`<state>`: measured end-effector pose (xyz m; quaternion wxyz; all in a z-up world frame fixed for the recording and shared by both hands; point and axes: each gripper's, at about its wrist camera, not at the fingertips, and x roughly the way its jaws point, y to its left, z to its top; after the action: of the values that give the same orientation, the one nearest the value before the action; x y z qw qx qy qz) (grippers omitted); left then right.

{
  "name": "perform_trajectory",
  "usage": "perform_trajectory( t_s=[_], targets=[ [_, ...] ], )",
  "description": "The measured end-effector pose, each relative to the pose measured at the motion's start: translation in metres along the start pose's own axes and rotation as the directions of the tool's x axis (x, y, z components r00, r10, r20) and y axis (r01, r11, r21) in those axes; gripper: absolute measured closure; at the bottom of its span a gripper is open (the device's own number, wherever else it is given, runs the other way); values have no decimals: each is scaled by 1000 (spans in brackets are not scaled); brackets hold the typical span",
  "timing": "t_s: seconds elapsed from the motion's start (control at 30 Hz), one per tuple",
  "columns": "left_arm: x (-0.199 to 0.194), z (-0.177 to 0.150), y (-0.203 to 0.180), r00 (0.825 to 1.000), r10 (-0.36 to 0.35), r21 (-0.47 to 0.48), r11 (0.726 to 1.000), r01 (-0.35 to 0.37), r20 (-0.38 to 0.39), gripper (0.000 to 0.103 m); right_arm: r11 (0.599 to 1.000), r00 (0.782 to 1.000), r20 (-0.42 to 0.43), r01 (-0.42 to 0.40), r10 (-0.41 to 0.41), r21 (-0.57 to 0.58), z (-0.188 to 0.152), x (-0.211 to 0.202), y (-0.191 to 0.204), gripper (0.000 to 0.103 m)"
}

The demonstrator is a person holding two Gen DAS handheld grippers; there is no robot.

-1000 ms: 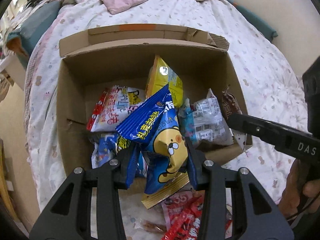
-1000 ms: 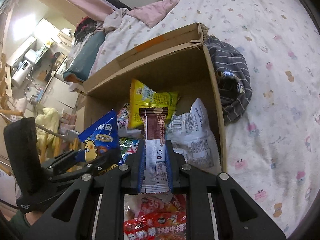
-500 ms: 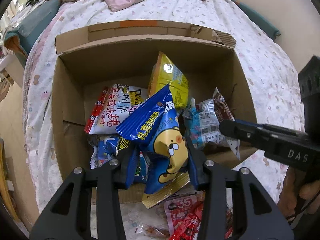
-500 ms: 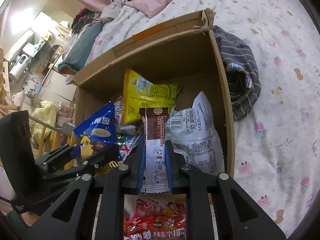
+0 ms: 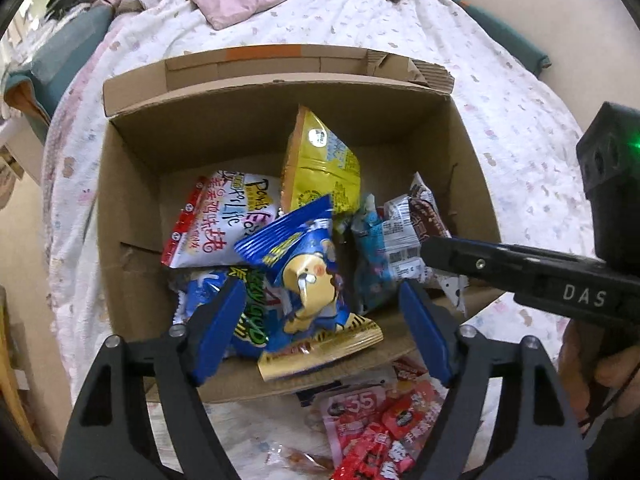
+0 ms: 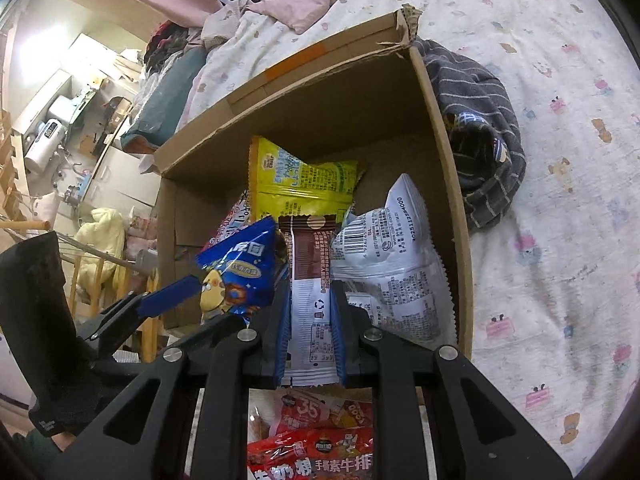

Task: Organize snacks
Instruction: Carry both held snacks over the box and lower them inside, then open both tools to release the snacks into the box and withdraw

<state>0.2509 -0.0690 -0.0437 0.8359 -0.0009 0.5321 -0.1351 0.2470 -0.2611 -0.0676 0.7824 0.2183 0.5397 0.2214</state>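
While the left claw (image 5: 320,320) stands spread around the blue packet (image 5: 308,276) atop the cardboard box (image 5: 132,208), the right claw (image 6: 311,320) pinches a brown wrapper (image 6: 310,280); the unsupported packet could slide out.

The right gripper (image 6: 310,312) has its jaws clamped on a brown-and-white snack bar wrapper (image 6: 310,276), upright above an open brown cardboard box (image 6: 448,184) holding a yellow foil packet (image 6: 300,184) and white printed bag (image 6: 394,256).
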Motion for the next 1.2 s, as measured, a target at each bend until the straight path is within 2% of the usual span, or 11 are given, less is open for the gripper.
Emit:
perform_trajectory(
  t_s=[0.17, 0.47, 0.5, 0.6, 0.63, 0.87, 1.2],
  targets=[
    [-5, -1, 4, 999, 46, -2, 999, -46, 17, 26, 1000, 1000, 10, 20, -20, -19, 0, -1, 2, 80],
    [-14, 2, 16, 997, 57, -52, 997, -54, 54, 26, 998, 997, 47, 54, -53, -21, 6, -8, 3, 78],
    [-15, 2, 17, 997, 59, -57, 997, -55, 55, 26, 998, 997, 49, 57, -56, -21, 6, -8, 3, 70],
    [-15, 1, 19, 997, 58, -63, 997, -55, 53, 26, 998, 995, 77, 66, -64, -16, 6, -12, 2, 16],
    [-15, 1, 19, 997, 58, -64, 996, -55, 53, 26, 997, 992, 109, 73, -70, -21, 6, -16, 4, 12],
    [-15, 0, 18, 996, 67, -56, 996, -63, 58, 26, 995, 990, 125, 75, -66, -72, 8, -19, 12, 12],
    [-24, -3, 18, 995, 69, -63, 996, -65, 66, 26, 996, 988, 147, 65, -56, -58, 10, -25, 13, 12]
  ],
)
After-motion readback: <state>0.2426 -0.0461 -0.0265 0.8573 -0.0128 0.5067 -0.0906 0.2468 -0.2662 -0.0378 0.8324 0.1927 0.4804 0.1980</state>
